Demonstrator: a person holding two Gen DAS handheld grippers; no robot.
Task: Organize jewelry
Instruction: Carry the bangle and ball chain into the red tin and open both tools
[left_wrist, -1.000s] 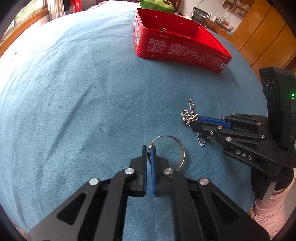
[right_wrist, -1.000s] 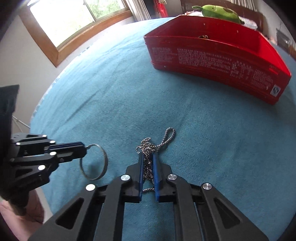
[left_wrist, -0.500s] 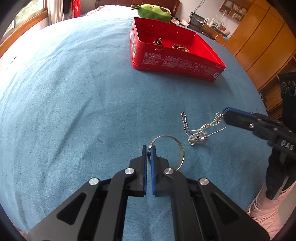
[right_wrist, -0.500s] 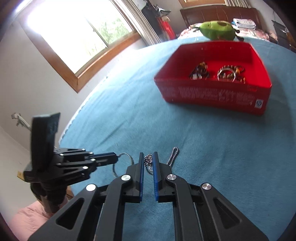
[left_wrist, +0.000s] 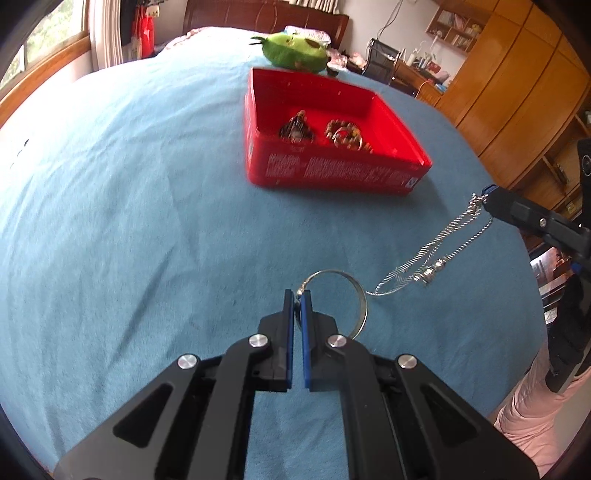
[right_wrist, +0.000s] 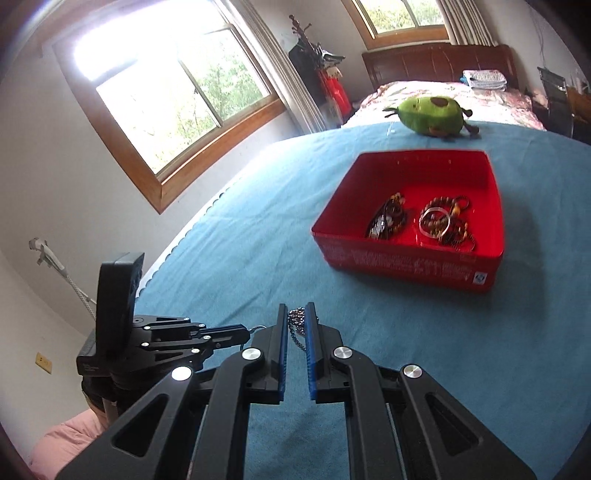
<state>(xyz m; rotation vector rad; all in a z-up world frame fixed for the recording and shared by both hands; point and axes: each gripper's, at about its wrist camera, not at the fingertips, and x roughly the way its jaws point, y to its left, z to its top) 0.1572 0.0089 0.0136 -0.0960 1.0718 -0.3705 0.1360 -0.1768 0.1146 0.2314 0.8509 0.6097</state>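
The left gripper (left_wrist: 297, 295) pinches a ring (left_wrist: 341, 291); the right gripper (right_wrist: 297, 319) pinches a chain (left_wrist: 430, 254). The hanging chain may catch the ring or the box (right_wrist: 491, 206) rim.

1. One red tin (left_wrist: 332, 173), upper centre of the left wrist view, holding a pile of beaded jewelry (left_wrist: 325, 131).
2. One silver bangle (left_wrist: 345, 295), centre.
3. One silver chain necklace (left_wrist: 432, 254), right.
4. One green plush toy (left_wrist: 295, 51), top.
5. Two grippers: left gripper (left_wrist: 297, 295), right gripper (right_wrist: 297, 317).
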